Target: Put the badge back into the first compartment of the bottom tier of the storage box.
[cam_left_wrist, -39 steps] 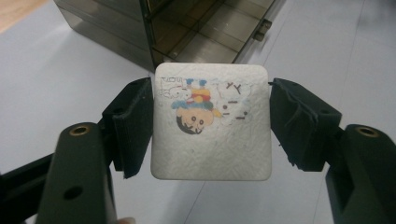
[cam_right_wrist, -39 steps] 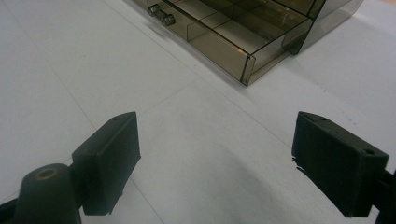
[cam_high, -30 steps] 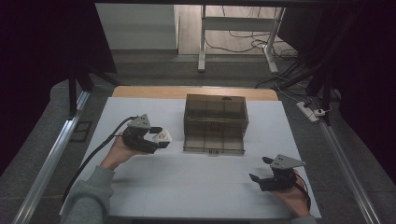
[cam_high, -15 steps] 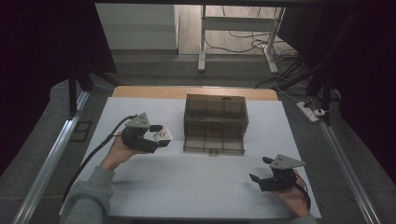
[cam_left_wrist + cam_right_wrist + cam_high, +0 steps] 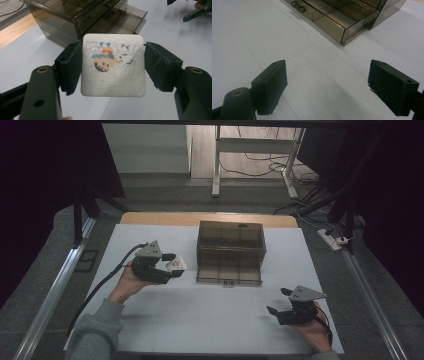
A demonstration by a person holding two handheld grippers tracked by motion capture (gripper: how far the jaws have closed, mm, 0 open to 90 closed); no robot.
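My left gripper (image 5: 113, 65) is shut on a white square pad (image 5: 113, 66) with a cartoon drawing on it, held level above the white table. From above, the left gripper (image 5: 173, 262) and its white pad (image 5: 175, 264) hover just left of a smoky translucent drawer box (image 5: 230, 244), whose bottom drawer (image 5: 229, 272) is pulled out. My right gripper (image 5: 277, 301) rests at the table's near right, open, with nothing between its black jaws. In the right gripper view the right gripper (image 5: 327, 82) faces the bare tabletop, with the open drawer (image 5: 332, 17) farther off.
The white table sheet (image 5: 210, 315) has a wooden strip (image 5: 150, 218) at its far edge. A metal rail (image 5: 50, 295) runs along the left side and another (image 5: 370, 295) along the right. Cables and a power strip (image 5: 334, 240) lie on the floor beyond.
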